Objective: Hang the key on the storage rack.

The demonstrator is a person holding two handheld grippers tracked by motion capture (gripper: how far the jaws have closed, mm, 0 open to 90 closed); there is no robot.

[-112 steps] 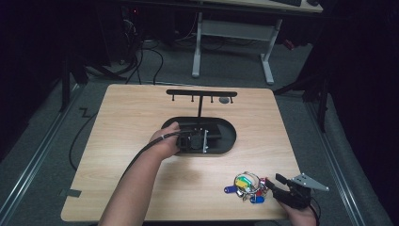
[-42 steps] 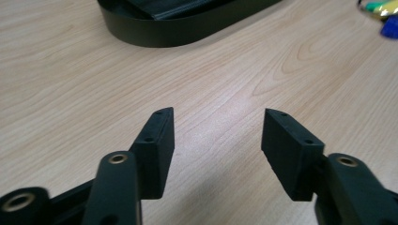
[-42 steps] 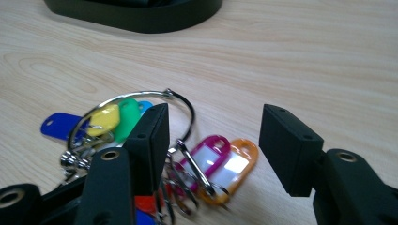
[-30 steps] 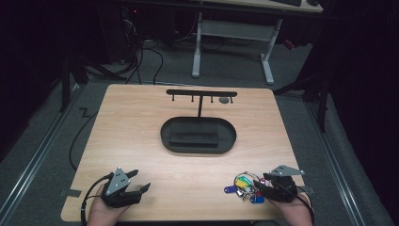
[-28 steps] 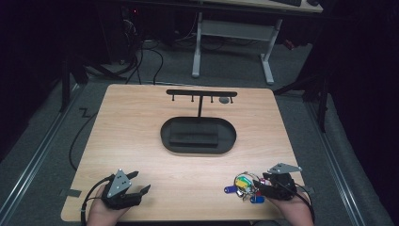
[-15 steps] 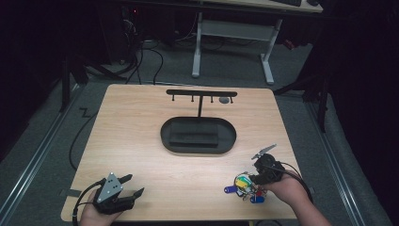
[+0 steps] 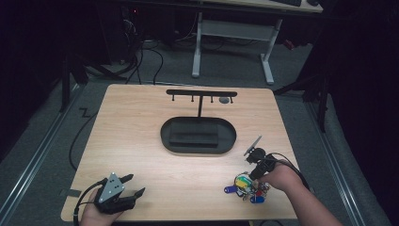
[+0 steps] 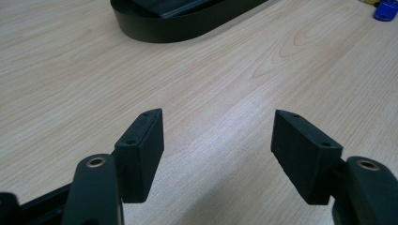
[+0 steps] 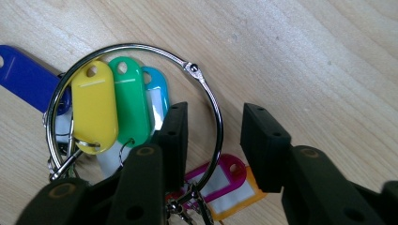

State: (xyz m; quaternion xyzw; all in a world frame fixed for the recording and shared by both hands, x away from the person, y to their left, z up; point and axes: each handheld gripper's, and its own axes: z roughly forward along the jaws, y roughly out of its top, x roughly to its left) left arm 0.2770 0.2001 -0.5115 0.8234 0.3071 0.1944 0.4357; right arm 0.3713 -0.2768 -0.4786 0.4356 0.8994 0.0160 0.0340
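On the bench (image 7: 141, 141), the right gripper (image 7: 248, 178) sits at about 4 o'clock from the black tray (image 7: 198, 135), tipped down over a bunch of key tags (image 7: 245, 186). The high view gives the bunch as a small coloured clump near the bench's front edge; the right gripper view brings it close: a steel ring (image 9: 209, 101) threaded with yellow (image 9: 95, 110), green (image 9: 130, 101), light blue and dark blue (image 9: 23, 75) tags, with a pink tag (image 9: 220, 176) and an orange one lower down. In that view the jaws stand partly open, one inside the ring's loop and one outside it, the wire passing between them; they have hold of nothing.

The left gripper (image 7: 126, 185) rests at the bench's 7 o'clock corner. The left gripper view shows its jaws wide apart and empty over bare wood, the tray's rim (image 8: 187, 26) at 12 o'clock and a blue tag at the top right corner.

The high view alone takes in the black hook rack (image 7: 201, 94) rising behind the tray.
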